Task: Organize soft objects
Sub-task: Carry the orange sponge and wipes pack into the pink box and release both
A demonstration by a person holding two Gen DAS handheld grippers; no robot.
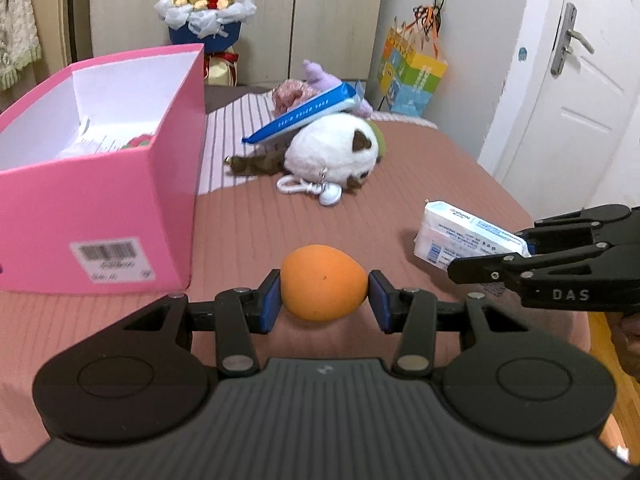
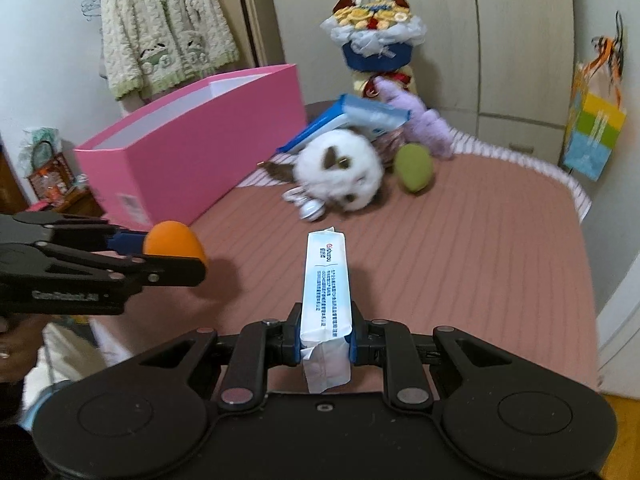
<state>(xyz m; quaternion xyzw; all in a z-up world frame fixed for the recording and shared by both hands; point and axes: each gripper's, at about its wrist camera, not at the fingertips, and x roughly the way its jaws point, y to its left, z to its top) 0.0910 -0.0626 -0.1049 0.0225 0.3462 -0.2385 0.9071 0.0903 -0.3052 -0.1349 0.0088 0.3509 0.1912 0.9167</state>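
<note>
My left gripper (image 1: pixel 323 298) is shut on an orange egg-shaped soft ball (image 1: pixel 323 282), held above the brown bedspread; the same ball (image 2: pixel 174 242) shows at the left of the right wrist view. My right gripper (image 2: pixel 325 336) is shut on a white and blue tissue pack (image 2: pixel 326 284), which also appears as the tissue pack (image 1: pixel 466 238) at the right of the left wrist view. An open pink box (image 1: pixel 100 196) stands to the left. A white plush toy (image 1: pixel 334 148) lies mid-bed under a blue book (image 1: pixel 308 114), beside a purple plush (image 2: pixel 424 122) and a green soft ball (image 2: pixel 414 168).
A flower bouquet (image 1: pixel 206 10) stands behind the bed against the wardrobe. A colourful gift bag (image 1: pixel 412 76) leans at the far right corner, near a white door (image 1: pixel 576 92). A knitted cardigan (image 2: pixel 166 28) hangs at the back left. The bedspread (image 2: pixel 460 260) lies bare at the right.
</note>
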